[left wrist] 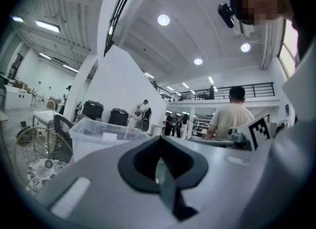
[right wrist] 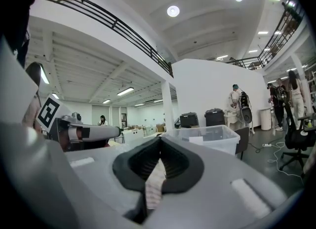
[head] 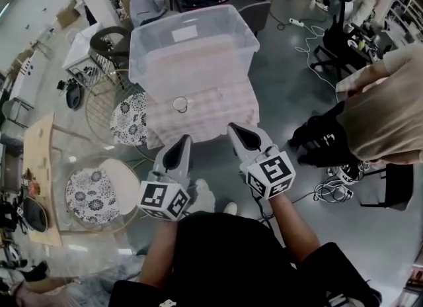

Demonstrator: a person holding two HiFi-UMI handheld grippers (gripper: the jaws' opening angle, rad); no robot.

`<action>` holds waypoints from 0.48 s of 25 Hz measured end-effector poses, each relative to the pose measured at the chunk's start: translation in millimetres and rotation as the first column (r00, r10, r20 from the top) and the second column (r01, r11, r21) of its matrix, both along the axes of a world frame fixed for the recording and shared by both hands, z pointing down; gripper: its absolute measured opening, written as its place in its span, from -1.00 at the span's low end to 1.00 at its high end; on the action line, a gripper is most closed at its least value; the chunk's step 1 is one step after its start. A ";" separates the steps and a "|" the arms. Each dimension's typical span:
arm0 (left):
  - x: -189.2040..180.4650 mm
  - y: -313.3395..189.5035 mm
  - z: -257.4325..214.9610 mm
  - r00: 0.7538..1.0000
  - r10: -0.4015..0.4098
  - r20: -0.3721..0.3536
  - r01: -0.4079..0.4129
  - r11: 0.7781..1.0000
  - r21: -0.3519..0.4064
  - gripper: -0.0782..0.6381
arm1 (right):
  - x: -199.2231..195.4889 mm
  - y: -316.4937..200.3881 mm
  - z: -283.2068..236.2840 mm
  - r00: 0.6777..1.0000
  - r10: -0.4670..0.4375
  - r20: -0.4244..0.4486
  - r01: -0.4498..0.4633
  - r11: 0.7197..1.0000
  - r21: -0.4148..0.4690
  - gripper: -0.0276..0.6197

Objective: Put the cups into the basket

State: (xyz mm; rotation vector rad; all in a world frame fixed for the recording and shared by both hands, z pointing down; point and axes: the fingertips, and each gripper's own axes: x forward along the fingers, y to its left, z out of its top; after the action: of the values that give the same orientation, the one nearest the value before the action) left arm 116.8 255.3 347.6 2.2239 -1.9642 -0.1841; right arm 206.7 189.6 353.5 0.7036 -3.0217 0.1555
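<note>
A small cup (head: 180, 104) stands upright on the checked tablecloth (head: 218, 110), just in front of a big clear plastic bin (head: 192, 41). My left gripper (head: 184, 140) hovers at the table's near edge, below the cup, with its jaws shut and nothing between them. My right gripper (head: 233, 128) is beside it to the right, also shut and empty. In the left gripper view the left gripper's (left wrist: 159, 143) jaws meet, with the bin (left wrist: 101, 135) ahead on the left. The right gripper view shows the right gripper (right wrist: 159, 145) closed and the bin (right wrist: 210, 136) ahead on the right.
Two wire chairs with flowered cushions (head: 129, 117) (head: 92, 193) stand left of the table. A person in a beige shirt (head: 380, 107) is close on the right. Cables (head: 334, 190) lie on the floor, and an office chair (head: 330, 47) stands farther back.
</note>
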 end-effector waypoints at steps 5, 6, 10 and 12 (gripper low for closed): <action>-0.3 -8.7 -1.5 1.000 0.003 0.002 -0.003 1.000 0.005 -0.76 | 0.8 -9.0 0.6 1.000 0.012 0.000 -0.012 1.000 -0.006 -0.91; -2.6 -9.8 -1.8 1.000 -0.006 0.002 0.006 1.000 0.011 -0.76 | -0.2 -10.7 1.5 1.000 0.014 -0.002 -0.014 1.000 -0.006 -0.91; -13.3 -17.9 -0.8 1.000 -0.015 -0.009 0.015 1.000 0.015 -0.76 | -7.8 -19.0 4.9 1.000 0.017 -0.011 -0.017 1.000 -0.009 -0.91; -21.3 -22.0 -0.2 1.000 -0.020 -0.012 0.021 1.000 0.017 -0.76 | -13.7 -23.5 5.4 1.000 0.019 -0.013 -0.019 1.000 -0.011 -0.91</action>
State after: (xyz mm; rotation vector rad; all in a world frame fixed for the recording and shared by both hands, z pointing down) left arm 95.4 233.3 347.4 2.2084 -1.9871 -0.2172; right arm 193.1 166.1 358.9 0.7295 -3.0000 0.1670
